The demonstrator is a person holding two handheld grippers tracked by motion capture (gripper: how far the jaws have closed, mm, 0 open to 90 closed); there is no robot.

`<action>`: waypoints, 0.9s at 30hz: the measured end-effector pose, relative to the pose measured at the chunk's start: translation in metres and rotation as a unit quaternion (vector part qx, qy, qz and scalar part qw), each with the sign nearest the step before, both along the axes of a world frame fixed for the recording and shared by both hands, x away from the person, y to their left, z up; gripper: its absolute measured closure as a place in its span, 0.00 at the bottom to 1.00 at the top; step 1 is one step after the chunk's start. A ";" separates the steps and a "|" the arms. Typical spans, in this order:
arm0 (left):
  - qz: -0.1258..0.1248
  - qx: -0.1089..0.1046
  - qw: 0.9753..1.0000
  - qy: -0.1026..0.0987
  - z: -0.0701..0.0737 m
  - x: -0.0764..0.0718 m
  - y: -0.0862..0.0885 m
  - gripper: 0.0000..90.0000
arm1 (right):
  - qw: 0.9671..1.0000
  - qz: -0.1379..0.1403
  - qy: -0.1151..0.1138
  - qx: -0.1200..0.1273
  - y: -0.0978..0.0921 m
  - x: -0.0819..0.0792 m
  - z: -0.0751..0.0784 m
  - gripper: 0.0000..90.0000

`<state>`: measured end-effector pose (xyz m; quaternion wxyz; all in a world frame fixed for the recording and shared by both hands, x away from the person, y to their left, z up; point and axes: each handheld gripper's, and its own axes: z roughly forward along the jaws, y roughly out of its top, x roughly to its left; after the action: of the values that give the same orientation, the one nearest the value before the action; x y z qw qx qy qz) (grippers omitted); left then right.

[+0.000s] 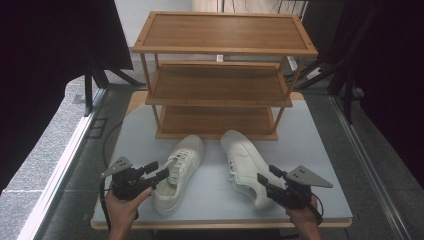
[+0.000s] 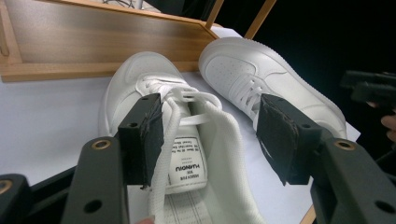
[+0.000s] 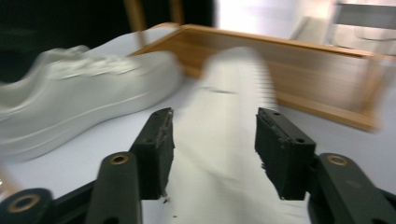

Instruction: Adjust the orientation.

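Two white sneakers lie before a wooden shoe rack, seemingly awaiting shelving; the left hand-held gripper and right hand-held gripper, both spread, approach one each.

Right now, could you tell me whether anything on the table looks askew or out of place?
Only slightly: the two shoes aren't parallel. The left shoe and right shoe have toes close together by the rack and heels splayed apart. Nothing looks spilled or damaged. The right gripper view is too blurred to check detail.
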<state>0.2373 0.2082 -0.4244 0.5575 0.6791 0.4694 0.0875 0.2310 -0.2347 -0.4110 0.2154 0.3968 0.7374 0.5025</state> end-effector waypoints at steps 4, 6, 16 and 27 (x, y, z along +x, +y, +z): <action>0.000 0.001 1.000 0.000 0.001 0.002 -0.003 0.45 | 0.998 0.060 0.007 -0.030 0.027 -0.011 0.000 0.68; -0.003 0.002 1.000 -0.002 0.003 0.003 -0.005 0.45 | 0.997 0.074 0.008 -0.038 0.032 -0.013 -0.001 0.71; -0.021 -0.002 1.000 0.014 -0.002 0.013 -0.011 0.45 | 0.985 0.076 0.066 -0.139 0.039 -0.012 -0.033 1.00; -0.021 -0.011 1.000 0.015 0.000 0.014 -0.010 0.46 | 0.993 0.059 0.057 -0.087 0.024 -0.007 -0.034 1.00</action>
<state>0.2517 0.1987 -0.4248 0.5591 0.6844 0.4641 0.0602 0.2237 -0.2108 -0.4449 0.1768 0.3605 0.8112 0.4251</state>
